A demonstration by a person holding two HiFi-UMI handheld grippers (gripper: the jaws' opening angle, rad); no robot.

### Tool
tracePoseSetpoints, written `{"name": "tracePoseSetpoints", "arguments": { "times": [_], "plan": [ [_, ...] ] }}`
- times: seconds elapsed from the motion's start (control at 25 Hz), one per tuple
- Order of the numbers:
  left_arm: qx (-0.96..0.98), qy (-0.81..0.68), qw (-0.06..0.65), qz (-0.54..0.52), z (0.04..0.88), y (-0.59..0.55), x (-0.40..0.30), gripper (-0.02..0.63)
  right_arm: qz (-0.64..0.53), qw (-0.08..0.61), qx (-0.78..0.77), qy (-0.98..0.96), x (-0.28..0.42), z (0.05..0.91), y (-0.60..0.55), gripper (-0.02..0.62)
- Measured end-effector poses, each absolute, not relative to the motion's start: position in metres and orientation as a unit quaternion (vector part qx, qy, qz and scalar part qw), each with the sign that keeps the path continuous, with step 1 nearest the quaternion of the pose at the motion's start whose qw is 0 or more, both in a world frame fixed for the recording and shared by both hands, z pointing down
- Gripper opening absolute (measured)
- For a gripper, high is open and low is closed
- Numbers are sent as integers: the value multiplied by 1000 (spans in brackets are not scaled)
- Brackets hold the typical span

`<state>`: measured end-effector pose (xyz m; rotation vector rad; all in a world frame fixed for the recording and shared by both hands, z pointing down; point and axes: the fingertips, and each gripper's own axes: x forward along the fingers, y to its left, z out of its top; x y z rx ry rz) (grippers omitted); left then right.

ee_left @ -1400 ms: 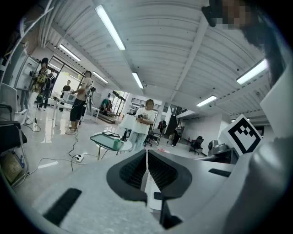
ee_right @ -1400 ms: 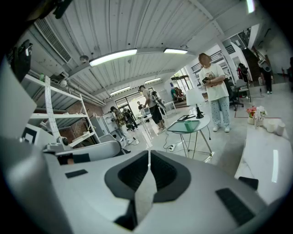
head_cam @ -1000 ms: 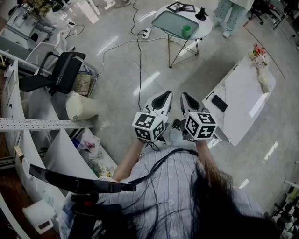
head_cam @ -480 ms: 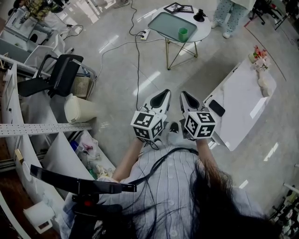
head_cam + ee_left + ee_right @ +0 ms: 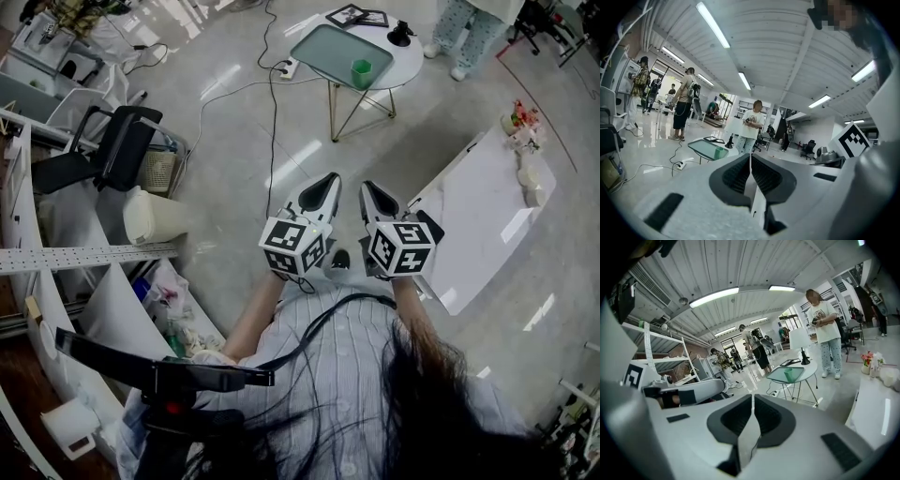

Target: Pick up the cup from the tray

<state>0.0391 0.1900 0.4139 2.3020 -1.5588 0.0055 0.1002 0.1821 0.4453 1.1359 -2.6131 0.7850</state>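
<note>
A green cup (image 5: 361, 73) stands on a grey-green tray (image 5: 331, 50) on a round white table (image 5: 409, 56) far ahead. The same cup (image 5: 788, 375) and tray (image 5: 780, 375) show small in the right gripper view, and the cup (image 5: 721, 152) on the tray (image 5: 706, 147) in the left gripper view. My left gripper (image 5: 327, 180) and right gripper (image 5: 366, 188) are held side by side in front of my chest, well short of the table. Both have their jaws together with nothing between them.
A long white table (image 5: 478, 214) with a black phone and a flower pot lies to the right. A black chair (image 5: 112, 145), a wire basket and a white bin (image 5: 150, 216) sit left. A cable and power strip (image 5: 290, 67) cross the floor. People stand beyond the round table.
The round table with the tray and cup has slid slightly left and up in the head view as I move forward. Both grippers stay shut and level.
</note>
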Motion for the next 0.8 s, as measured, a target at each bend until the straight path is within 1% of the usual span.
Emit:
{"name": "tracePoseSetpoints", "arguments": {
  "times": [0.36, 0.8],
  "plan": [
    [818, -547, 176, 18, 415, 164, 41, 15, 280, 82, 384, -876, 99, 452, 150, 37],
    [829, -529, 173, 47, 426, 100, 15, 15, 307, 86, 392, -863, 69, 469, 92, 37]
  ]
}}
